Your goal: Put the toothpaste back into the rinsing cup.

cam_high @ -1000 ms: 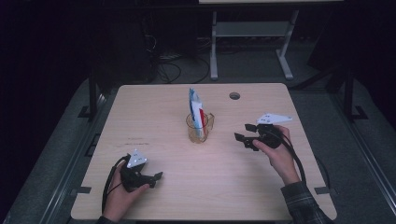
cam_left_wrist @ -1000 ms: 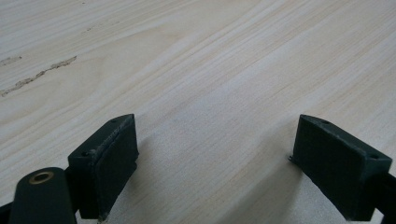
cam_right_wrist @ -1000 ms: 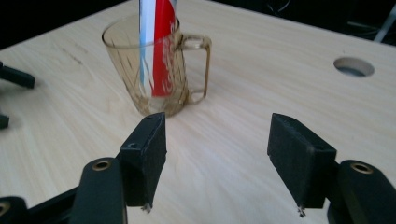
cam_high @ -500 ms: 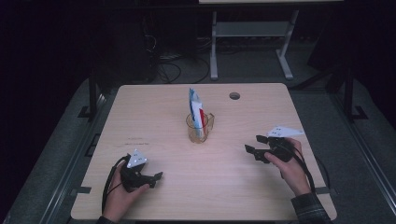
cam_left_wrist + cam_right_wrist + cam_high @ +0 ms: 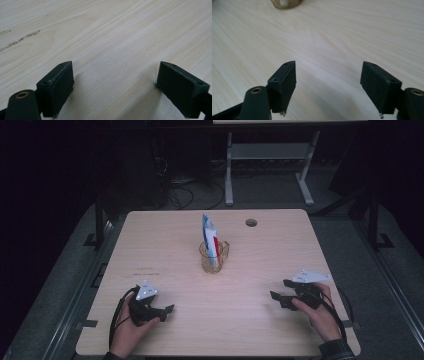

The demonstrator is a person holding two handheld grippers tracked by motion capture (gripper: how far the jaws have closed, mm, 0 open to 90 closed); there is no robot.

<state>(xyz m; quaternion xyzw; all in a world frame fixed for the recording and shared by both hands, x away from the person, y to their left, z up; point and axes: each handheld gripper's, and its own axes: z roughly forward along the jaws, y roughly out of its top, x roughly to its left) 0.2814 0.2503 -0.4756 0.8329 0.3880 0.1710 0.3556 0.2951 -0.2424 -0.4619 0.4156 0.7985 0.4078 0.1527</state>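
Nearer the table's [image 5: 165, 235] edge, right tool [image 5: 280, 295] opened wider.

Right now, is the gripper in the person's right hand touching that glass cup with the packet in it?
Apart. The high view shows the right gripper near the table's edge, with a wide stretch of bare table between it and the cup.

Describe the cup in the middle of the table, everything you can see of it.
The cup is a clear, amber-tinted glass or plastic mug with a small handle on its right side as the high view shows it. It stands upright near the centre of the wooden table. A flat white, blue and red packet stands in it, sticking well above the rim and leaning slightly. Neither tool touches it.
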